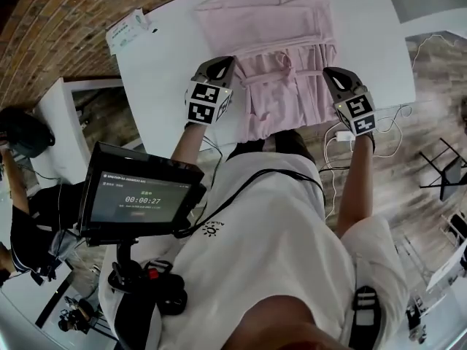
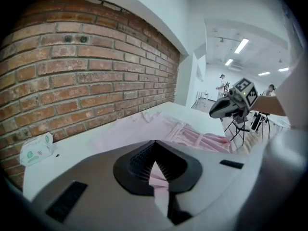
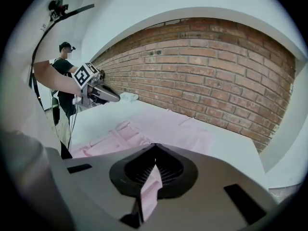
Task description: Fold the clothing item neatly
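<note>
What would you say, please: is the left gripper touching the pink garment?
Touching. The left gripper view shows the left gripper shut on the pink garment, a fold pinched between its jaws.

Pink garment [image 1: 281, 57] — far end cut off by the view's edge

Bright, even light; fisheye-warped, dark-vignetted edges

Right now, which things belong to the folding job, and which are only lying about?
Belong to the job: pink garment on the white table; left gripper and right gripper, each shut on its cloth.
Lying about: packet of wipes at the table's far left corner; white charger with cable.
</note>
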Demonstrator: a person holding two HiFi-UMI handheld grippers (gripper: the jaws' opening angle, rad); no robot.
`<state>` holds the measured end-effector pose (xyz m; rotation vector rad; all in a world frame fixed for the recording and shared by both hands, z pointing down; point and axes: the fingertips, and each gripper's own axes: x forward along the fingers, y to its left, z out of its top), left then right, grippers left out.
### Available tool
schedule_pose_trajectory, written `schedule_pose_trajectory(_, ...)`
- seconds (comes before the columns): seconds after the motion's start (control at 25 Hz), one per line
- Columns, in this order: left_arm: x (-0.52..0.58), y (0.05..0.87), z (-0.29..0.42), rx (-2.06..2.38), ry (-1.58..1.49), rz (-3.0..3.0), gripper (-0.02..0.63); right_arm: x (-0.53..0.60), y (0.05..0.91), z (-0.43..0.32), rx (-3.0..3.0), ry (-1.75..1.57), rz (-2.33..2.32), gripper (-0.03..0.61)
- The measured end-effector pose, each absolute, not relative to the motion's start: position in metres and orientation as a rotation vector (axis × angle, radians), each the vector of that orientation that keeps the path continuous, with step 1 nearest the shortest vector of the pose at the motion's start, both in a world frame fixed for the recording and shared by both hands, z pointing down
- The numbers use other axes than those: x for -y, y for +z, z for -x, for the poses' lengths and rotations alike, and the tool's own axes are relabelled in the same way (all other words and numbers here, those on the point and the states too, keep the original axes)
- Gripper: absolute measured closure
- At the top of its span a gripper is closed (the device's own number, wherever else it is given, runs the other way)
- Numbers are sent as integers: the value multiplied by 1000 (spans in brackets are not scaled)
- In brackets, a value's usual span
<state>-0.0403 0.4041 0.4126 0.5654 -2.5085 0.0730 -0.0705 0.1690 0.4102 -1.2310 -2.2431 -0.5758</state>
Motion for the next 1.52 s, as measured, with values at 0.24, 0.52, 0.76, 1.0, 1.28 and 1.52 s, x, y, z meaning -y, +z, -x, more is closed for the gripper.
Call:
schedule_pose_trajectory(0.24, -370, 400, -13, 2529, 9, -544, 612, -134, 400, 24, 2259, -574, 1240, 575)
schedule_pose_trajectory(0.52, -336, 397, -66, 2576, -79, -413, 612, -95, 404, -11, 2230, -597, 1339, 575)
schedule_pose_trajectory(0.76, -279, 408, -131, 2571, -71, -273, 612, -31, 409, -50, 2236, -517, 1416, 575)
schedule_pose_trajectory(1.0, -261, 410, -173, 2569, -60, -159, 612, 3, 422, -65, 2215, -504, 1463, 575)
schedule_pose_trajectory(1.28, -300, 384, -122, 2597, 3, -134, 612, -42, 392, -5, 2260, -532, 1554, 575)
schedule_pose_trajectory(1.52, -337, 364, -32, 2636, 93, -220, 612, -108, 377, 58, 2244, -582, 1611, 575)
